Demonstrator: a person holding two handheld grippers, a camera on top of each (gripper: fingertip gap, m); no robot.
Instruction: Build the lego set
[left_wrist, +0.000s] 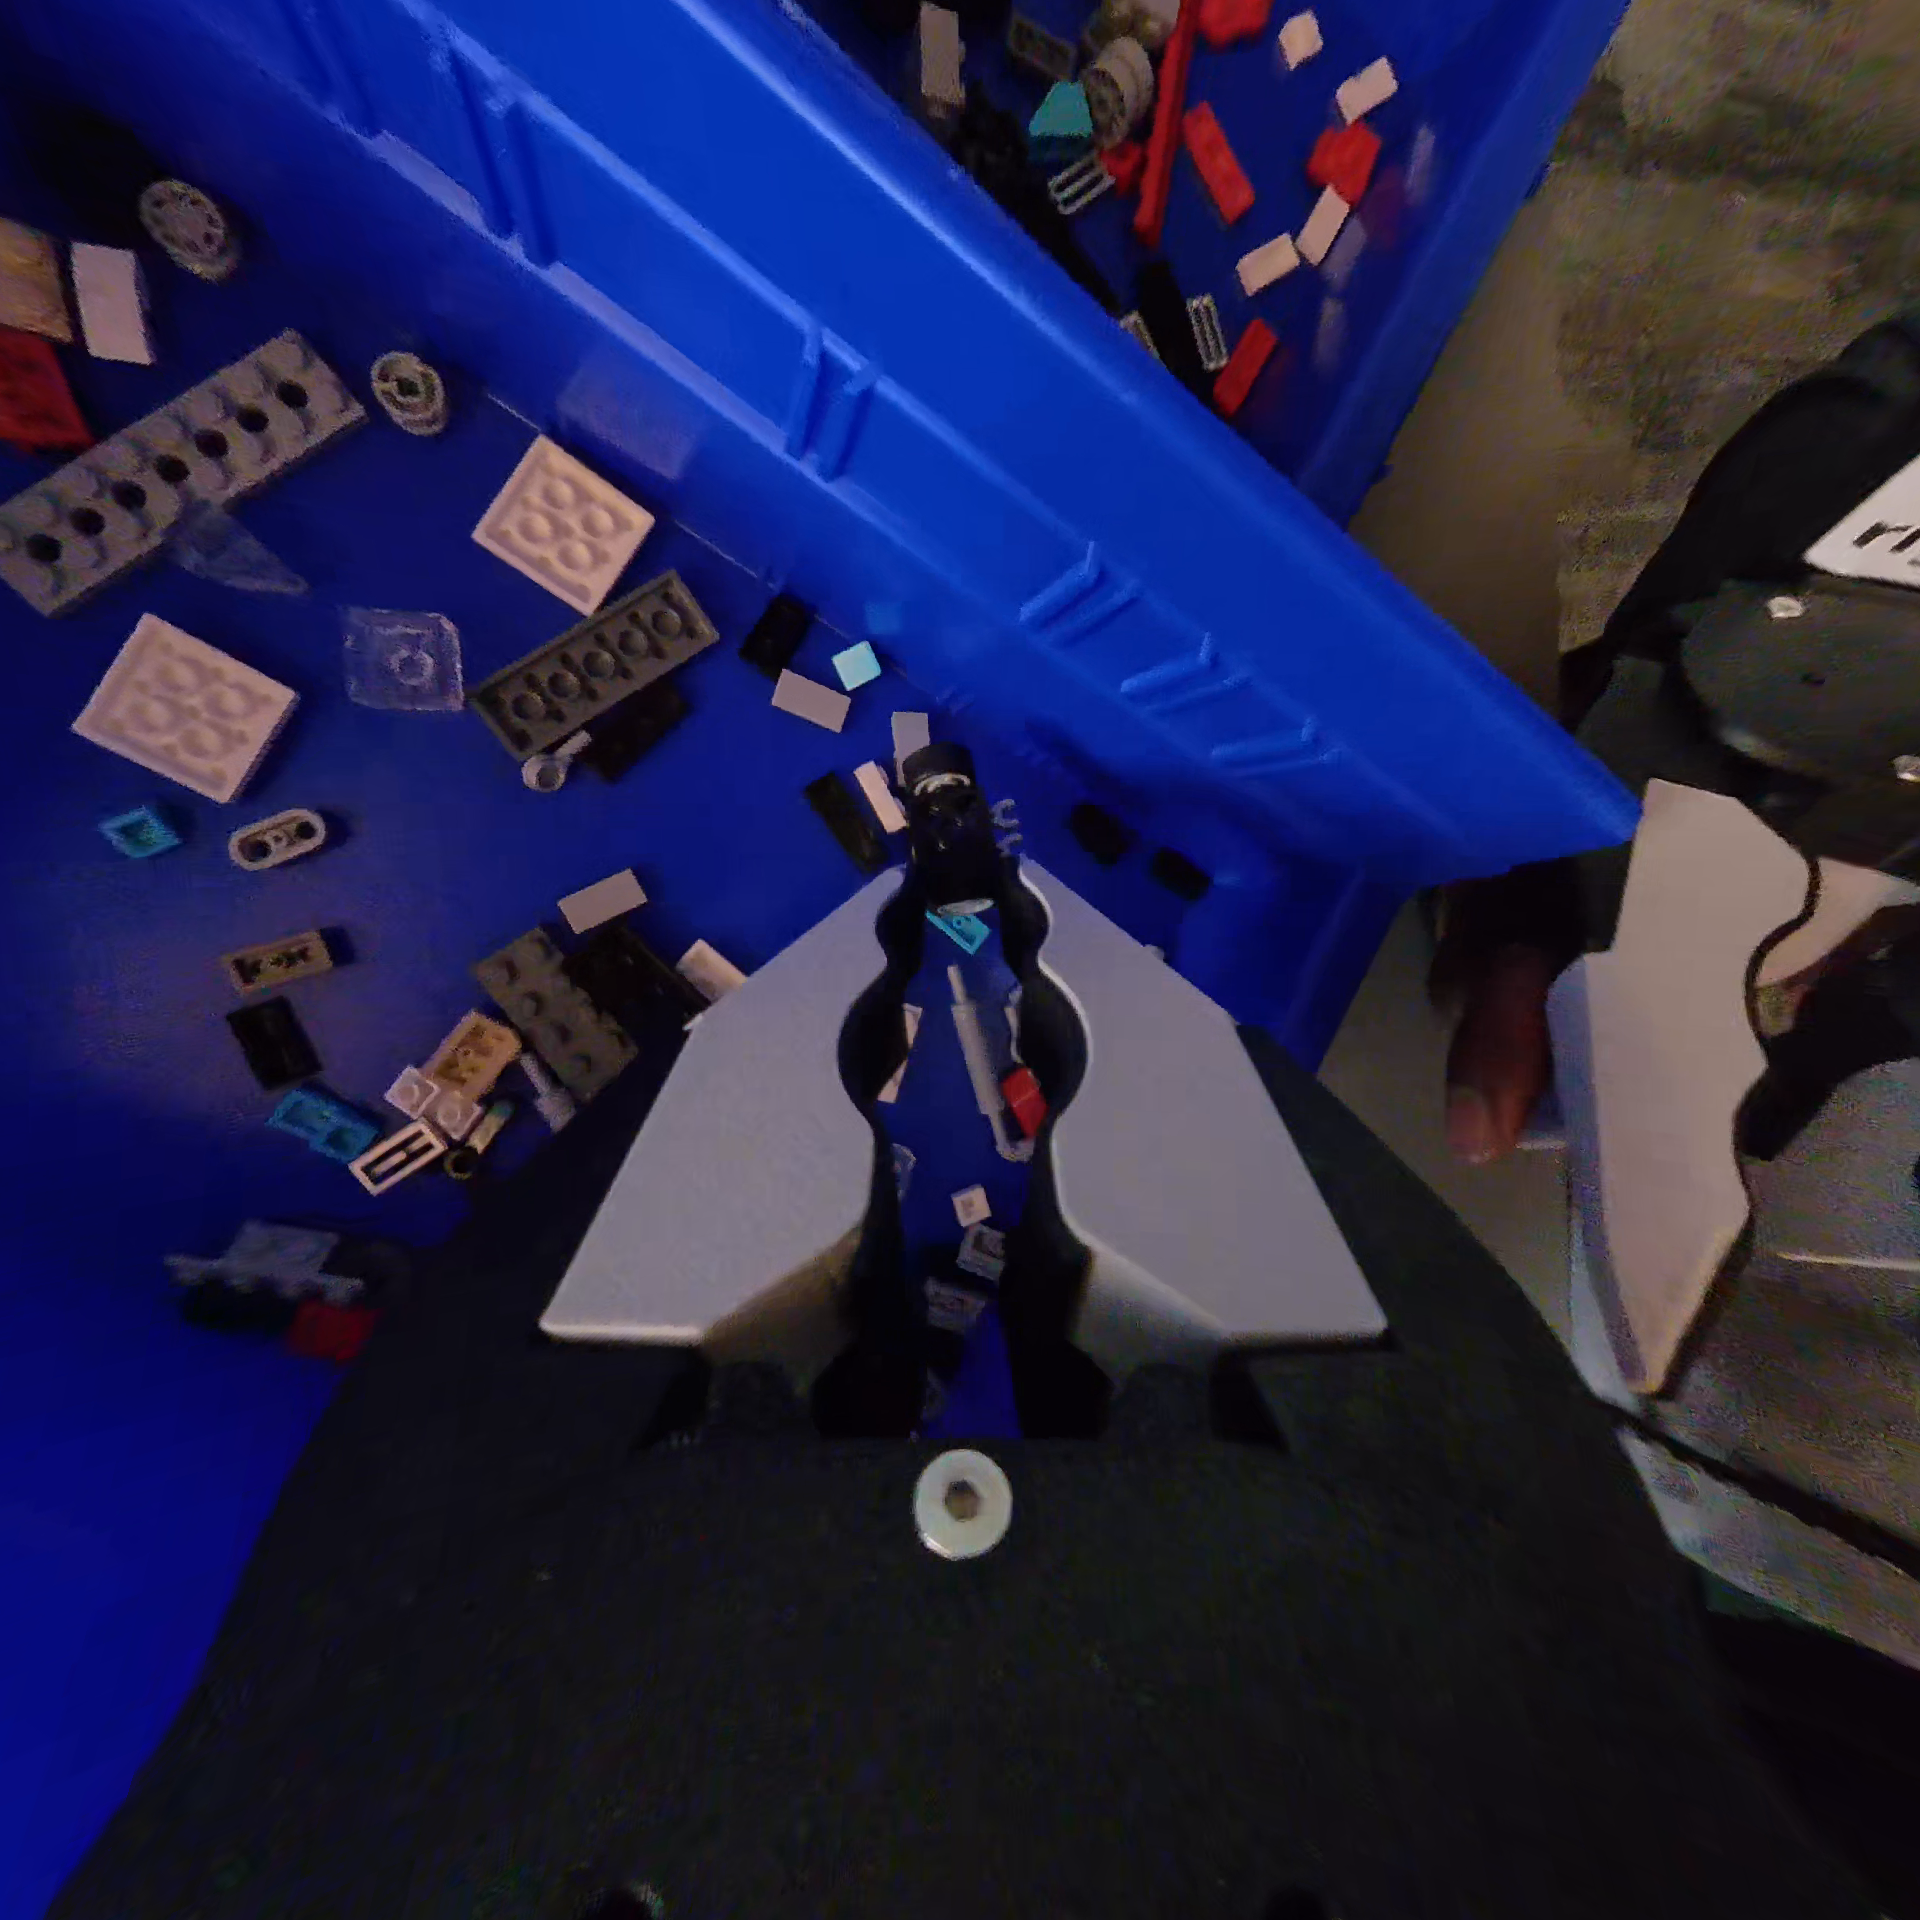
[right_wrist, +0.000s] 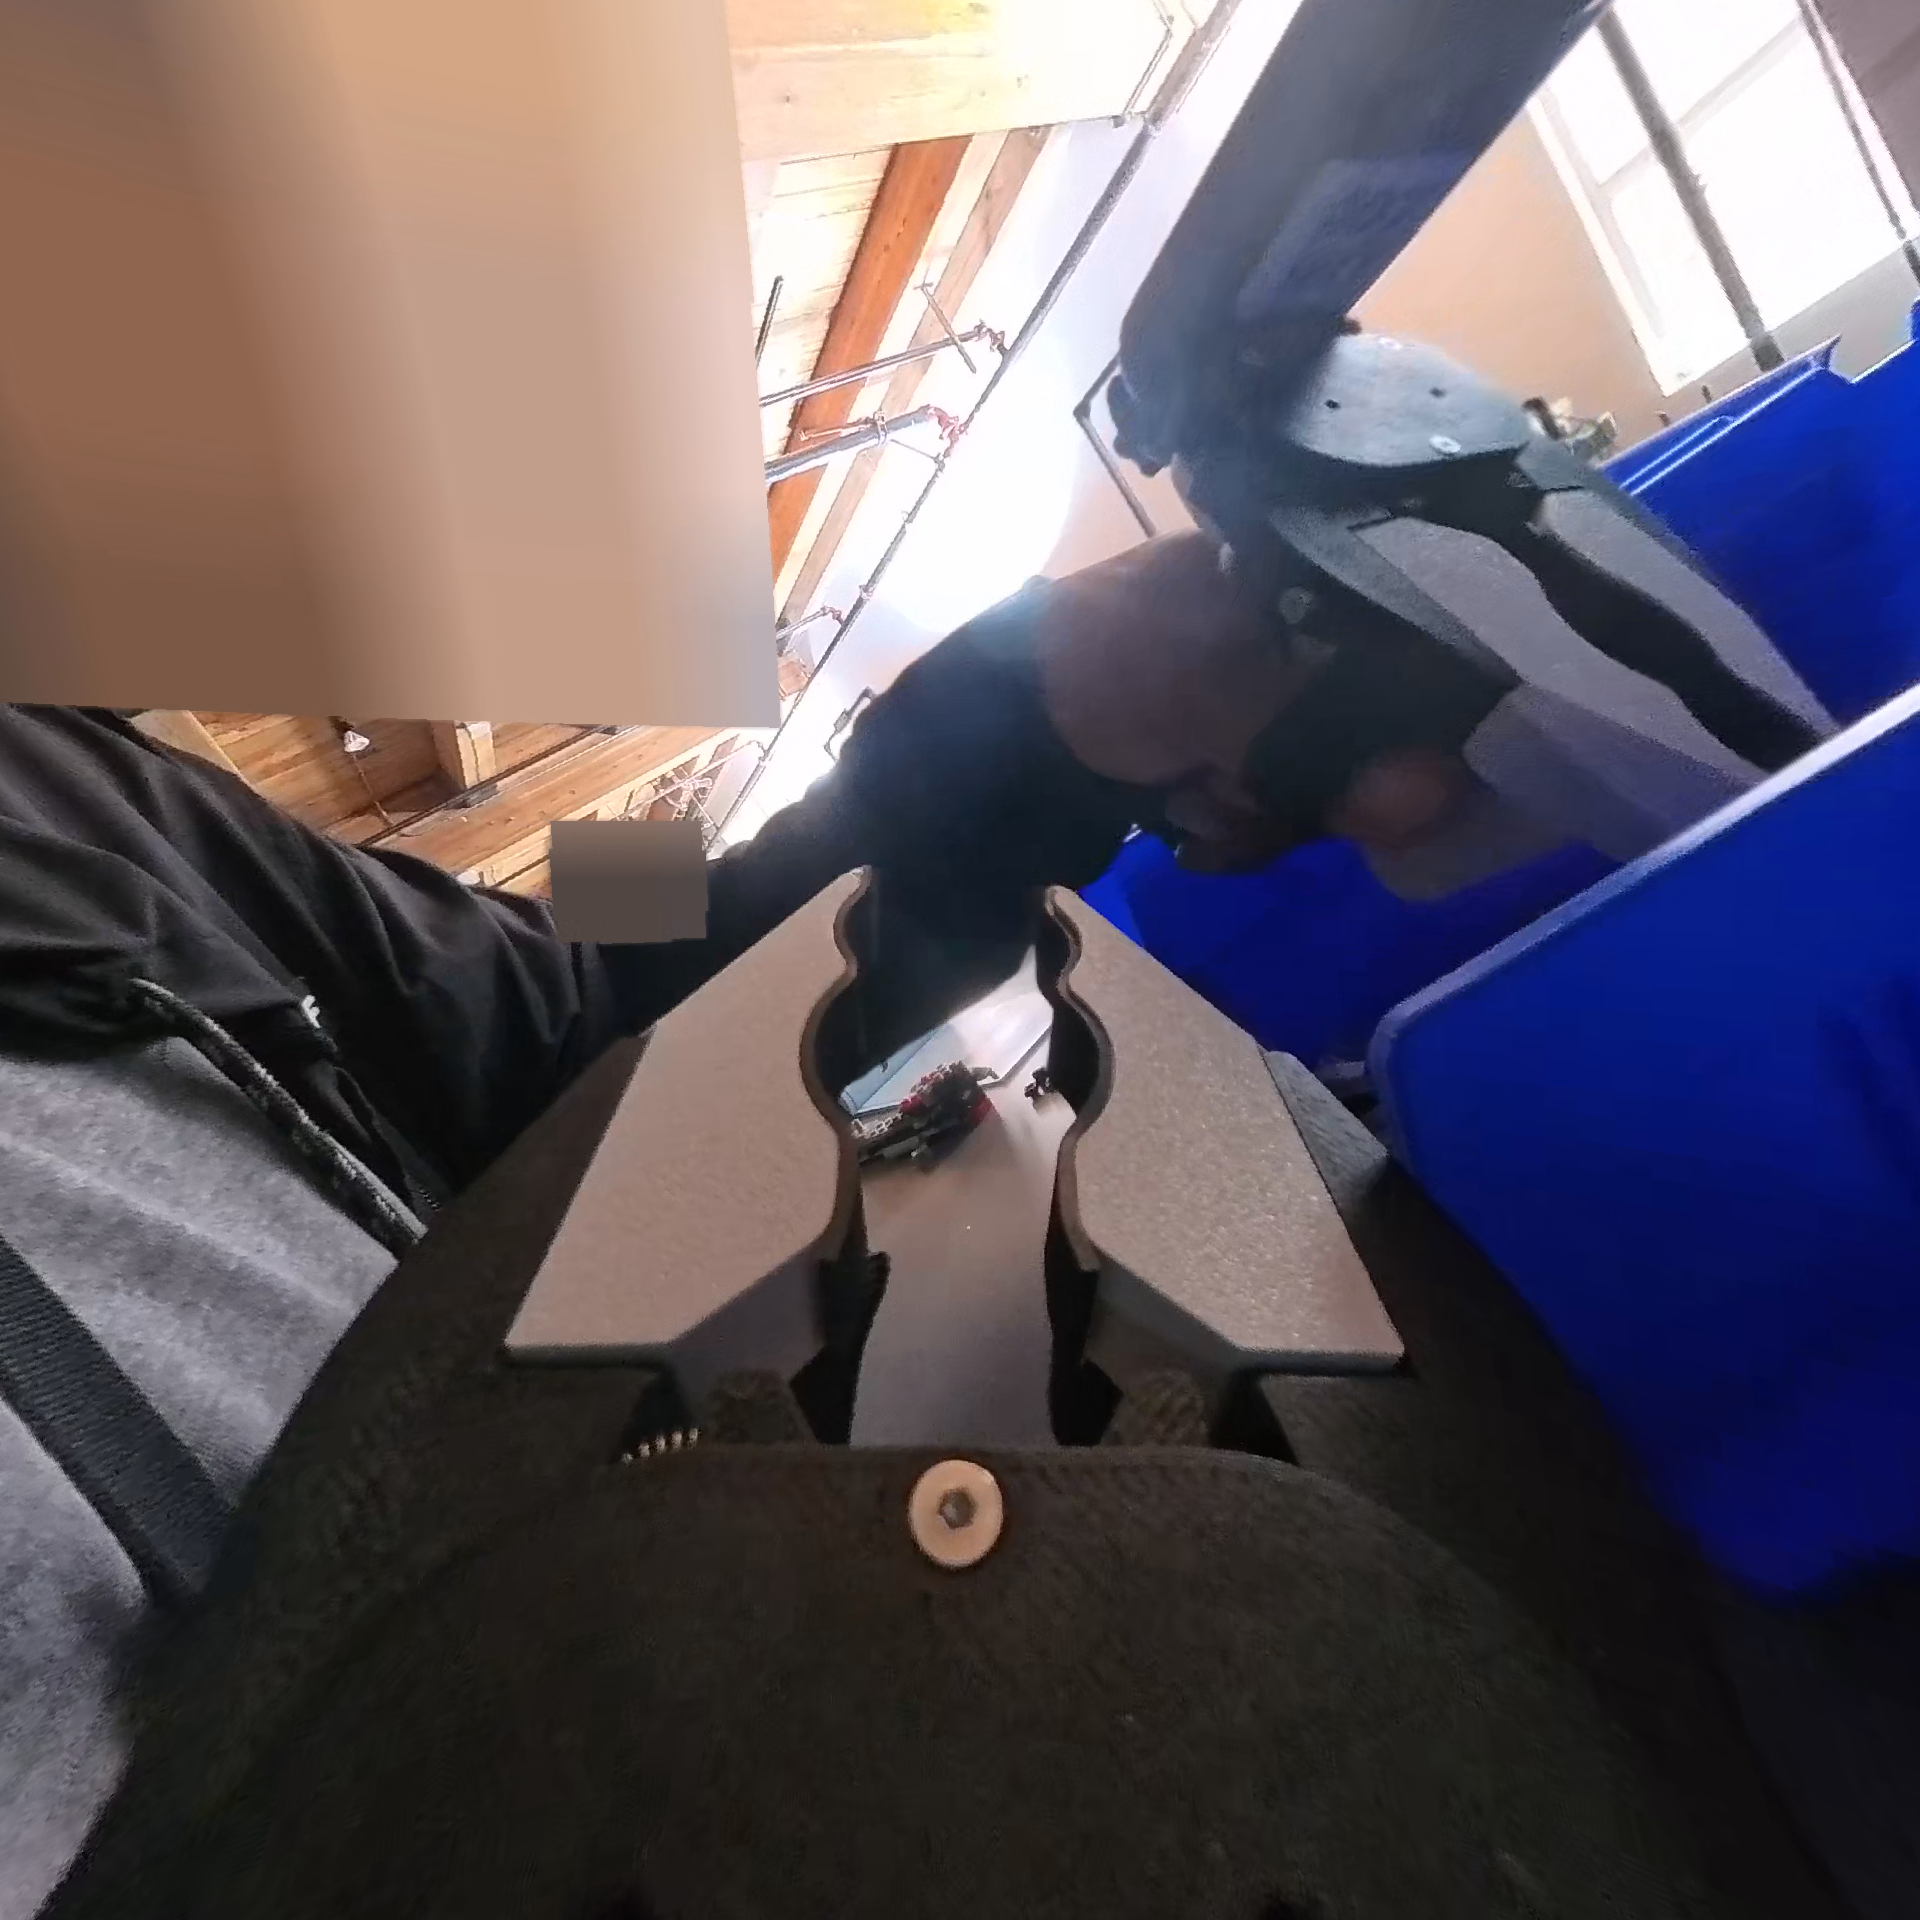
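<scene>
The left gripper (left_wrist: 951, 873) hangs over a blue bin (left_wrist: 727, 343) of loose lego pieces (left_wrist: 561, 520), its tips pinched on a small black piece (left_wrist: 940, 821) held above the bin floor. The right gripper (right_wrist: 956, 914) sits beside the bins with its jaws apart and nothing between them, pointing across the table (right_wrist: 966, 1226) toward a partly built model (right_wrist: 925, 1112) that lies well beyond its tips.

A bright blue bin (left_wrist: 727, 343) is holding white plates (left_wrist: 564, 523) at ten o'clock, a dark grey studded plate (left_wrist: 597, 662) beside them, and red pieces (left_wrist: 1216, 161) at one o'clock.
</scene>
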